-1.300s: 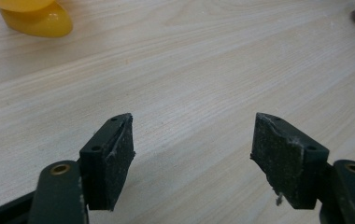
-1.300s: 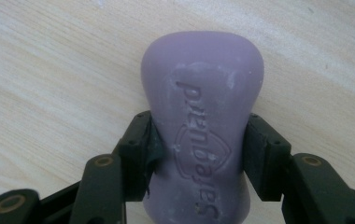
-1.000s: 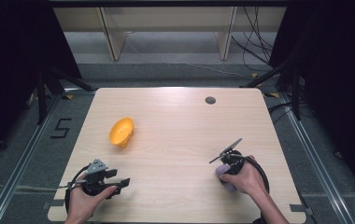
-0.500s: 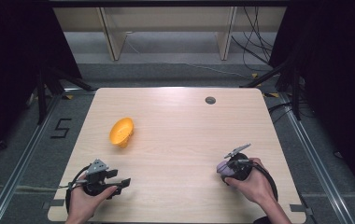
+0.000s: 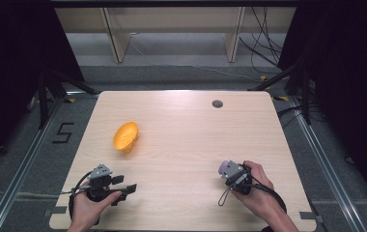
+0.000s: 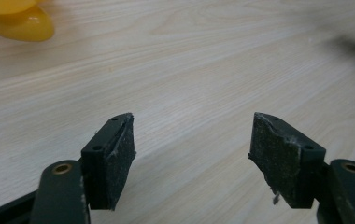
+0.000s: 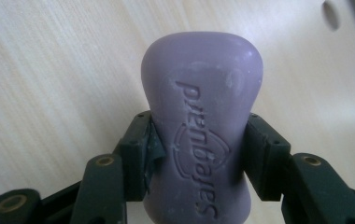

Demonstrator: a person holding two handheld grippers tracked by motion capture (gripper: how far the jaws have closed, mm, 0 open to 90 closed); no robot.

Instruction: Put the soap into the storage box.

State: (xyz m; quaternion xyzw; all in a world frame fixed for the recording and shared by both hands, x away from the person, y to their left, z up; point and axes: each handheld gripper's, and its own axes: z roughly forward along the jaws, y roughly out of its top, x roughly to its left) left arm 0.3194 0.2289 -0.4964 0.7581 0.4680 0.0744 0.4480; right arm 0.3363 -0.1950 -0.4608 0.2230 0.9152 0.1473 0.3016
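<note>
Right gripper (image 7: 199,154) clamps a purple soap (image 7: 202,116) low over the table (image 5: 181,125) — pickup apparently done. Left gripper (image 6: 192,154), jaws wide and empty, rests well short of the orange dish (image 5: 125,136) — placement presumably remains.

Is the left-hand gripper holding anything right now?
No, the left gripper has its jaws spread wide with only bare table between them.
</note>
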